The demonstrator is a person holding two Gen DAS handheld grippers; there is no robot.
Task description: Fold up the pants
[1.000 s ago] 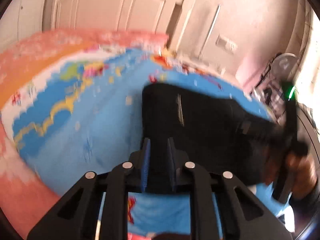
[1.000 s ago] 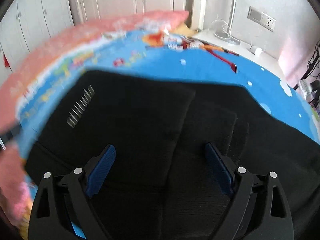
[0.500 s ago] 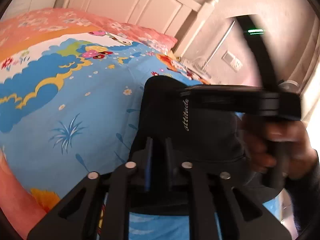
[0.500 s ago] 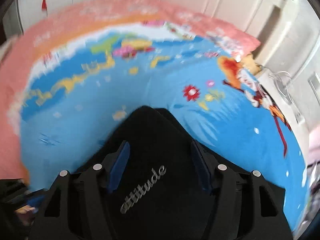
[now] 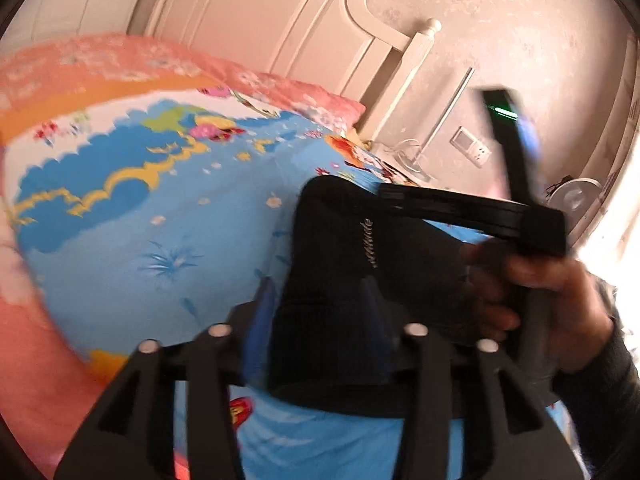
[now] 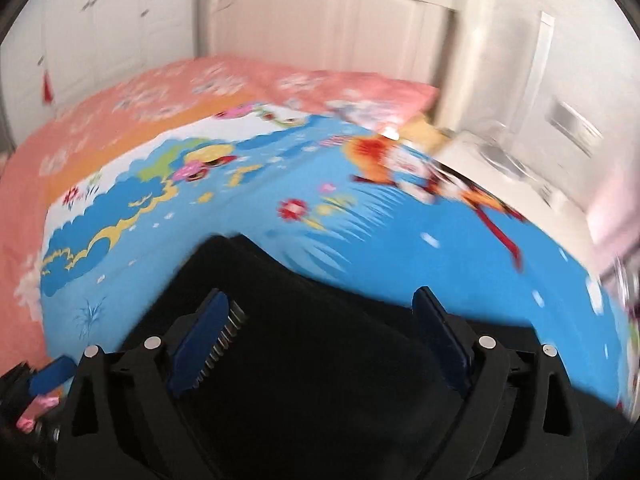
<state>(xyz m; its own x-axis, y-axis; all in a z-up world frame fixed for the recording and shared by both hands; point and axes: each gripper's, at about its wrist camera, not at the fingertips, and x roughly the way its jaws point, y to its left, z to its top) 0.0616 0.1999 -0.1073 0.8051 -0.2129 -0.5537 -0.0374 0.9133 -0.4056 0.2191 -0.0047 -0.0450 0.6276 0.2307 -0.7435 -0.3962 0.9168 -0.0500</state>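
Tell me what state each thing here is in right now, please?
Black pants: folded into a compact bundle, lying on the bed.
Left gripper: open, fingers either side of the pants' near edge.
Right gripper: open wide, over the pants.
Bedsheet: spread flat.

1 pr black pants, folded, lying betw. the left gripper's fingers and under the right gripper's spread fingers. 2 grippers total, each w/ 2 blue pads. 1 hand in view, holding the right gripper, right of the left tool. 1 bed sheet, cartoon print, ahead of both tools. 1 pink pillow beyond it. 1 white headboard past that. 1 wall socket, far right of left tool. 1 fan, blurry, right edge.
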